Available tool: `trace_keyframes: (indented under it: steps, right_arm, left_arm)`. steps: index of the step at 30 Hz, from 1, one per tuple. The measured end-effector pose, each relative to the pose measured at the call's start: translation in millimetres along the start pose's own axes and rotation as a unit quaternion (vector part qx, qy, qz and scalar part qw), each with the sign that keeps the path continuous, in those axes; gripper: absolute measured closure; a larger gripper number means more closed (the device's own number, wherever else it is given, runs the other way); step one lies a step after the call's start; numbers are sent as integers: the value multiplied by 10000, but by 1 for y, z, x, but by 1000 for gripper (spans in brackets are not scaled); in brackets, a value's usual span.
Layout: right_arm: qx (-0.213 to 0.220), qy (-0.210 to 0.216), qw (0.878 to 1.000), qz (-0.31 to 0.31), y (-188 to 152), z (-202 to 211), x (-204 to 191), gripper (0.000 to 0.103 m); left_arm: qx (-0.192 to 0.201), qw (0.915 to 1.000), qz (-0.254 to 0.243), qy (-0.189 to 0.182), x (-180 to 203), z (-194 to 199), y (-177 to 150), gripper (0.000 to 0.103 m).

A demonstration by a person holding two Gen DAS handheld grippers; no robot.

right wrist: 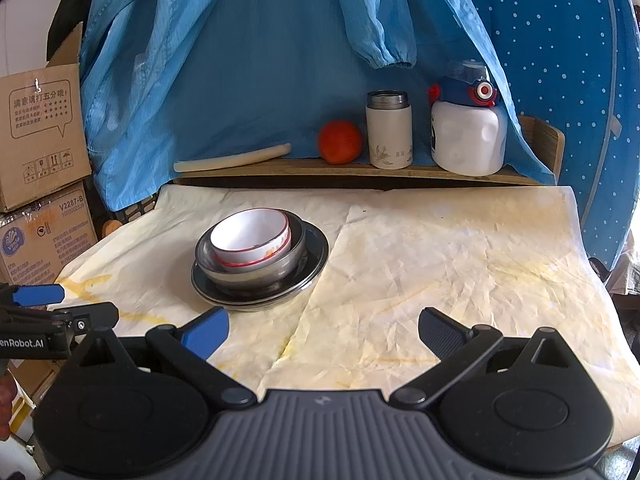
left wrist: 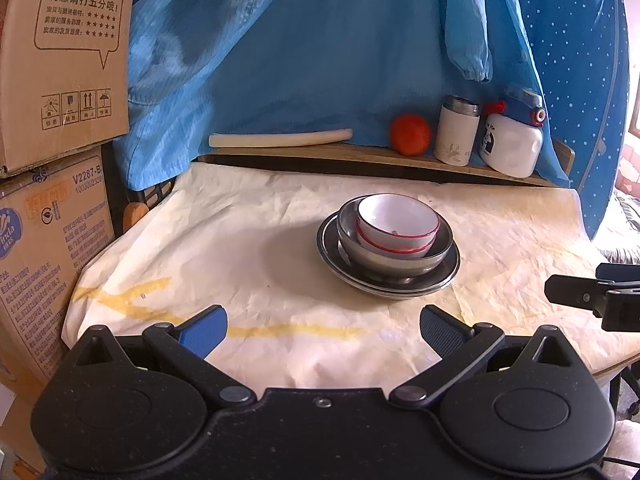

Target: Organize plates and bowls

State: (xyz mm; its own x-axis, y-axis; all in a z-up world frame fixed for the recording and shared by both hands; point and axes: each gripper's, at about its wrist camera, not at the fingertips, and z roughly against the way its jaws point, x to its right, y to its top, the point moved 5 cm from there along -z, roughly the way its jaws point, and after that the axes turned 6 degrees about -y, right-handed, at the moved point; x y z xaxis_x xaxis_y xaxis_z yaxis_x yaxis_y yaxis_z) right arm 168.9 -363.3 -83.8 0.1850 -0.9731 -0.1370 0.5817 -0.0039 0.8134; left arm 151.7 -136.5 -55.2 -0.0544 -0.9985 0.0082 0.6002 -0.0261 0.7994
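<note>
Your left gripper (left wrist: pixel 323 330) hangs over the near edge of the table with its fingers spread wide and nothing between them, and your right gripper (right wrist: pixel 323 332) does the same just beside it, jaws wide and empty. The dishes sit together in one stack on the crumpled pale cloth (left wrist: pixel 208 240): white bowls with red rims (left wrist: pixel 396 222) nest inside a steel bowl (left wrist: pixel 394 256), which rests on steel plates (left wrist: pixel 386 280). From your left gripper the stack lies ahead and a little to the right; from your right one it lies ahead to the left (right wrist: pixel 260 258). Behind it, on a wooden shelf (left wrist: pixel 320 152), you see a pale rolled stick (left wrist: pixel 280 138), an orange (left wrist: pixel 410 134), a white flask (left wrist: pixel 456 130) and a white bottle with a blue cap (left wrist: pixel 514 138).
</note>
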Motion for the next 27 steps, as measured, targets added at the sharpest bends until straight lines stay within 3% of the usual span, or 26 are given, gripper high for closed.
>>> trace_keyframes:
  steps: [27]
  right_arm:
    - [-46,43,10000,21,0,-4,-2,0]
  left_arm:
    - [-3,10000,6,-64,0,-1,-1,1]
